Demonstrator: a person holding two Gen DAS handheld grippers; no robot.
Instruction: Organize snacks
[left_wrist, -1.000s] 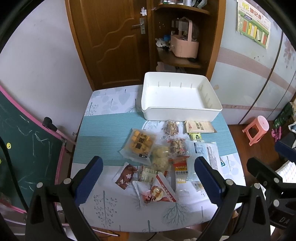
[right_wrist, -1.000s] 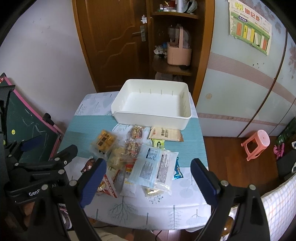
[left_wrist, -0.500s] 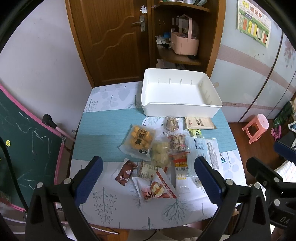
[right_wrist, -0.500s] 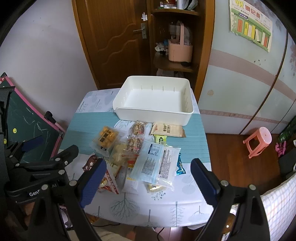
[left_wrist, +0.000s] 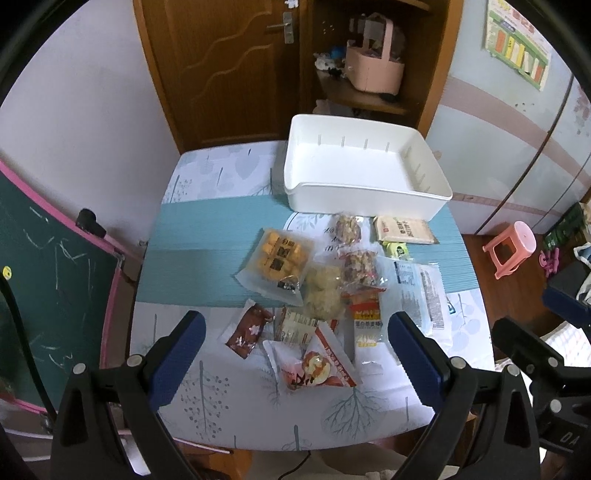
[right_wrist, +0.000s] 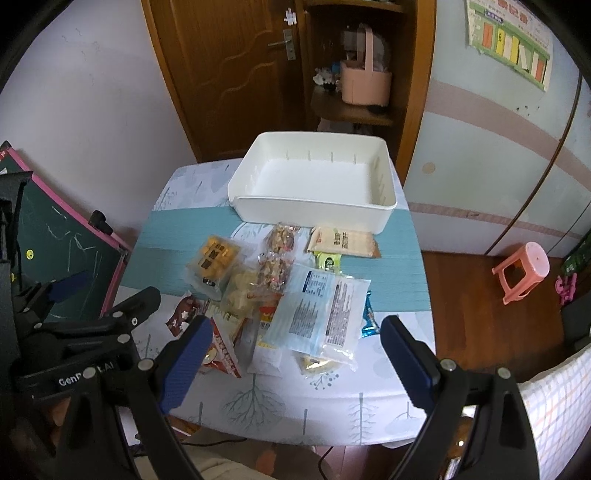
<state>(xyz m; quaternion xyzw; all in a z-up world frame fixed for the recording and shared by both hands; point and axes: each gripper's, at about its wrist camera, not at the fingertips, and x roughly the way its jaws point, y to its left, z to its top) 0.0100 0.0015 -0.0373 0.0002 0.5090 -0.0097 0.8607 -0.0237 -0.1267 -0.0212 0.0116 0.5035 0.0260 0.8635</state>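
Note:
A heap of several snack packets lies on the small table (left_wrist: 177, 376): a bag of yellow cubes (left_wrist: 279, 260) (right_wrist: 213, 264), nut bags (left_wrist: 358, 264), a red-and-white pack (left_wrist: 317, 369), a dark red wrapper (left_wrist: 249, 330), a beige packet (left_wrist: 404, 230) (right_wrist: 343, 242) and a large clear blue-printed bag (right_wrist: 321, 314) (left_wrist: 421, 293). An empty white bin (left_wrist: 364, 173) (right_wrist: 314, 184) stands behind them. My left gripper (left_wrist: 295, 347) hangs open above the near packets. My right gripper (right_wrist: 295, 345) is open too, above the clear bag's near end, holding nothing.
A green chalkboard with pink frame (left_wrist: 48, 280) leans at the table's left. A wooden door (left_wrist: 221, 62) and shelf with a pink basket (left_wrist: 375, 72) stand behind. A pink stool (left_wrist: 511, 247) sits on the floor to the right. The table's near edge is close below.
Both views have tilted slightly down and closer to the table, so the bin and packets sit a bit lower in view. Both grippers stayed open; nothing on the table moved.

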